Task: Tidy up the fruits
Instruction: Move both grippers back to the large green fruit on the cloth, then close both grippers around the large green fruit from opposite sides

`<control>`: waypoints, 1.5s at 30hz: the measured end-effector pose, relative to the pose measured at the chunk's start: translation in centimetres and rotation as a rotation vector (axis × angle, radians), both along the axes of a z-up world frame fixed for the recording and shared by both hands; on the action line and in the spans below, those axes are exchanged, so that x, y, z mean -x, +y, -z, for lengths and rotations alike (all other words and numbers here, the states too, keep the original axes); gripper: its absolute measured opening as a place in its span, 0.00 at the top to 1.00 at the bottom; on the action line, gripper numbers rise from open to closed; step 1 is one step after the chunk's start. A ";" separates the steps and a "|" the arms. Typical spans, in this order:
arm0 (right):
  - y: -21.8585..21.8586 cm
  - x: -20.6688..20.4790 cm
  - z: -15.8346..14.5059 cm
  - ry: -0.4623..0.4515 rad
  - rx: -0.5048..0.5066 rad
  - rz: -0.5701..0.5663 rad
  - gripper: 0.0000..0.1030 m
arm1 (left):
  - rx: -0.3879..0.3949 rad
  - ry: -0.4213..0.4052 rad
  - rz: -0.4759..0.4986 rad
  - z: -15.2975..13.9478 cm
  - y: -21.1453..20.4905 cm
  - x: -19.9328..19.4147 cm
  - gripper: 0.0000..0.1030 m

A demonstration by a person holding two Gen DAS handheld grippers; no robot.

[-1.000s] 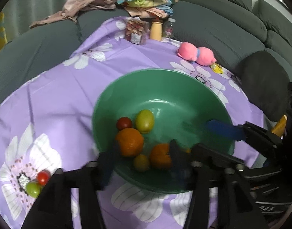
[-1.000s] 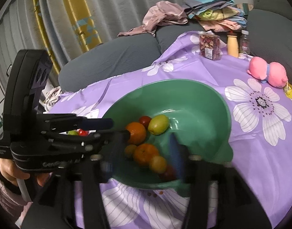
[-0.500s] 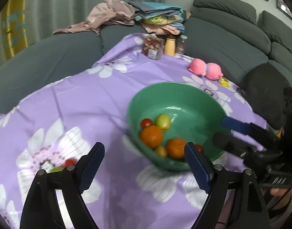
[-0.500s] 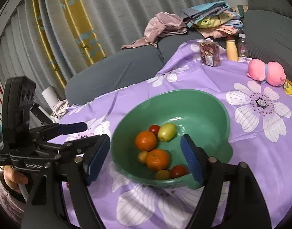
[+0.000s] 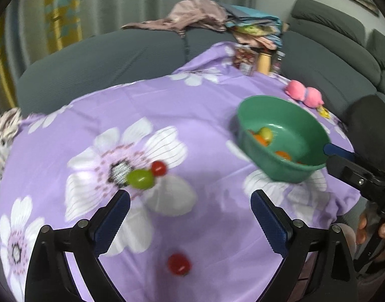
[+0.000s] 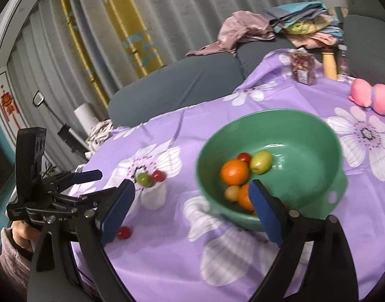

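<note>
Both the left gripper [image 5: 189, 216] and right gripper [image 6: 191, 210] are spread, holding nothing. Bowl [image 5: 300, 168] at 2 o'clock holds most fruit; 3 remain on the cloth [image 5: 205, 115]: lime [image 5: 140, 179] and tomato [image 5: 159, 168] at 11, cherry [image 5: 178, 264] at 6. Likely next: pinch one gently.

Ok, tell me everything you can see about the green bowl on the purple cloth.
The green bowl is round, deep and smooth, plastic by its look, with a small hole near the rim on one side. It sits upright on the purple flowered cloth. Inside lie a large orange, a yellow-green fruit, a small red one behind them and more orange and yellowish fruit toward the near wall, partly hidden by the right gripper. Nothing grips the bowl.
</note>
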State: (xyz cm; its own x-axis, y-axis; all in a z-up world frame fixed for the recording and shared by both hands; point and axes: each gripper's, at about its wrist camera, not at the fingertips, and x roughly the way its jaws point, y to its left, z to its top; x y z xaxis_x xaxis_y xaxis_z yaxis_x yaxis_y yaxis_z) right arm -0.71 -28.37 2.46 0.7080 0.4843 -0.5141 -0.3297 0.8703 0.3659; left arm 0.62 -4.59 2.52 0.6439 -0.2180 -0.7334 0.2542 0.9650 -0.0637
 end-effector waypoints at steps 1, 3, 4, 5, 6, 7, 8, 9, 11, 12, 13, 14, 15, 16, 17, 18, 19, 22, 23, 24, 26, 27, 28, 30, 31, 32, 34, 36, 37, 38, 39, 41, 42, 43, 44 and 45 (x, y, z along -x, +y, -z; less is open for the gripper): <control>0.5 0.1 0.0 0.002 0.005 -0.014 0.10 | 0.001 0.002 -0.016 0.1 0.7 0.3 0.07; 1.3 0.3 0.0 0.007 0.013 -0.034 0.10 | 0.005 0.007 -0.049 0.4 2.2 0.9 0.07; 1.7 0.3 0.1 0.012 0.019 -0.042 0.09 | 0.007 0.010 -0.060 0.6 2.7 1.2 0.07; 2.0 0.3 0.2 0.018 0.025 -0.049 0.09 | 0.008 0.015 -0.072 0.8 3.3 1.5 0.07; 2.4 0.2 0.3 0.027 0.030 -0.057 0.09 | 0.009 0.019 -0.082 1.1 3.8 1.8 0.07; 2.8 0.2 0.4 0.036 0.035 -0.066 0.09 | 0.011 0.027 -0.093 1.4 4.4 2.0 0.07; 3.2 0.2 0.6 0.044 0.041 -0.076 0.09 | 0.014 0.033 -0.099 1.7 4.8 2.2 0.07; 3.6 0.2 0.8 0.051 0.049 -0.086 0.09 | 0.021 0.042 -0.103 2.0 5.1 2.4 0.07; 4.4 0.2 1.2 0.064 0.067 -0.107 0.09 | 0.034 0.065 -0.099 2.8 5.6 2.9 0.07; 4.7 0.2 1.4 0.070 0.073 -0.117 0.09 | 0.035 0.077 -0.095 3.1 5.6 3.1 0.07; 5.0 0.1 1.6 0.078 0.079 -0.128 0.09 | 0.035 0.089 -0.089 3.5 5.6 3.2 0.07; 5.4 0.0 1.9 0.087 0.085 -0.140 0.09 | 0.035 0.099 -0.080 3.9 5.5 3.3 0.07; 5.8 -0.1 2.1 0.095 0.090 -0.148 0.09 | 0.034 0.106 -0.070 4.2 5.3 3.5 0.07; 6.2 -0.1 2.3 0.100 0.094 -0.155 0.09 | 0.032 0.111 -0.059 4.4 5.1 3.6 0.07; 6.5 -0.2 2.4 0.107 0.099 -0.165 0.09 | 0.031 0.115 -0.048 4.6 4.8 3.7 0.07; 6.8 -0.3 2.6 0.115 0.103 -0.175 0.09 | 0.030 0.120 -0.039 4.8 4.6 3.7 0.07; 7.1 -0.4 2.8 0.122 0.107 -0.184 0.09 | 0.031 0.124 -0.032 4.9 4.5 3.6 0.07; 7.8 -0.6 3.4 0.140 0.112 -0.206 0.09 | 0.030 0.129 -0.038 5.1 4.5 2.9 0.07; 8.0 -0.7 3.5 0.145 0.109 -0.211 0.09 | 0.036 0.127 -0.044 5.0 4.7 2.6 0.07; 8.2 -0.9 3.6 0.150 0.103 -0.218 0.09 | 0.051 0.124 -0.050 5.0 5.1 2.3 0.07; 8.5 -1.4 3.9 0.161 0.094 -0.226 0.09 | 0.098 0.135 -0.070 4.9 6.0 1.6 0.07; 8.7 -1.6 4.0 0.165 0.097 -0.225 0.09 | 0.128 0.141 -0.082 4.8 6.7 1.2 0.07; 8.9 -1.8 4.1 0.166 0.102 -0.226 0.09 | 0.150 0.143 -0.088 4.7 7.2 0.8 0.07; 9.5 -2.3 4.2 0.174 0.109 -0.236 0.10 | 0.192 0.154 -0.103 4.5 8.0 -0.3 0.07; 9.9 -2.7 4.3 0.180 0.113 -0.245 0.10 | 0.207 0.156 -0.109 4.3 8.3 -0.9 0.07; 10.4 -3.1 4.3 0.185 0.118 -0.253 0.10 | 0.223 0.160 -0.111 4.1 8.6 -1.6 0.07; 11.3 -3.8 4.3 0.185 0.132 -0.271 0.11 | 0.255 0.164 -0.107 3.8 8.8 -2.7 0.07; 12.4 -4.7 4.3 0.193 0.152 -0.298 0.16 | 0.289 0.178 -0.099 3.8 8.9 -3.9 0.07; 13.1 -5.3 4.3 0.197 0.160 -0.314 0.17 | 0.299 0.189 -0.091 3.9 8.8 -4.7 0.07; 13.5 -5.7 4.3 0.201 0.162 -0.325 0.19 | 0.307 0.198 -0.087 4.1 8.8 -5.1 0.07; 14.0 -6.1 4.2 0.208 0.164 -0.335 0.21 | 0.318 0.213 -0.088 4.3 8.8 -5.7 0.07; 14.9 -7.2 4.3 0.224 0.165 -0.351 0.23 | 0.347 0.248 -0.085 4.9 8.9 -6.9 0.15; 15.3 -7.7 4.5 0.235 0.161 -0.360 0.25 | 0.362 0.268 -0.085 5.3 9.0 -7.6 0.18; 15.7 -8.4 4.8 0.255 0.148 -0.372 0.27 | 0.372 0.283 -0.086 5.5 9.0 -8.1 0.18; 16.0 -9.0 5.1 0.278 0.130 -0.381 0.30 | 0.376 0.290 -0.085 5.7 9.1 -8.5 0.18; 16.4 -9.6 5.5 0.305 0.114 -0.386 0.34 | 0.377 0.296 -0.084 5.9 9.1 -8.7 0.19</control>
